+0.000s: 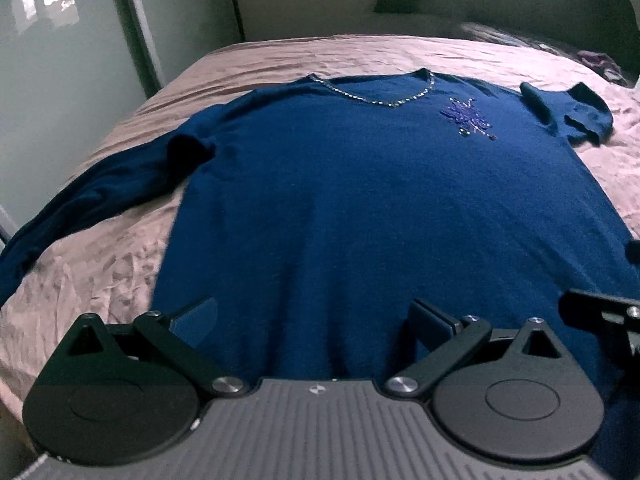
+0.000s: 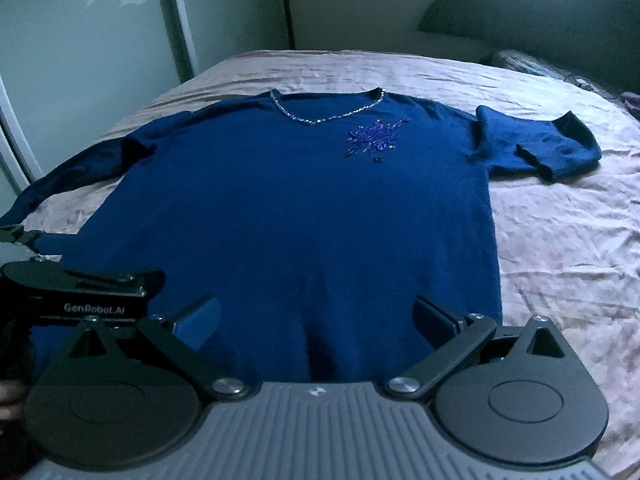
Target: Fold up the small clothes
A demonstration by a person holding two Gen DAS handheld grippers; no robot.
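Note:
A dark blue sweater [image 1: 360, 200] lies flat, front up, on the bed, with a beaded V-neck [image 1: 372, 94] at the far end and a purple beaded motif [image 1: 468, 118] on the chest. Its left sleeve [image 1: 92, 200] stretches out toward the bed's left edge; its right sleeve [image 1: 568, 110] is folded short. The sweater also shows in the right wrist view [image 2: 300, 208]. My left gripper [image 1: 316, 320] is open above the hem, left of middle. My right gripper [image 2: 318, 320] is open above the hem, right of middle. Neither holds anything.
The bed has a wrinkled pink cover [image 2: 560, 240]. A mirrored wardrobe door [image 2: 80, 60] stands to the left. A dark headboard [image 2: 540, 12] and some bedding [image 2: 532, 64] are at the far right. The left gripper's body [image 2: 80, 296] shows at the right wrist view's left edge.

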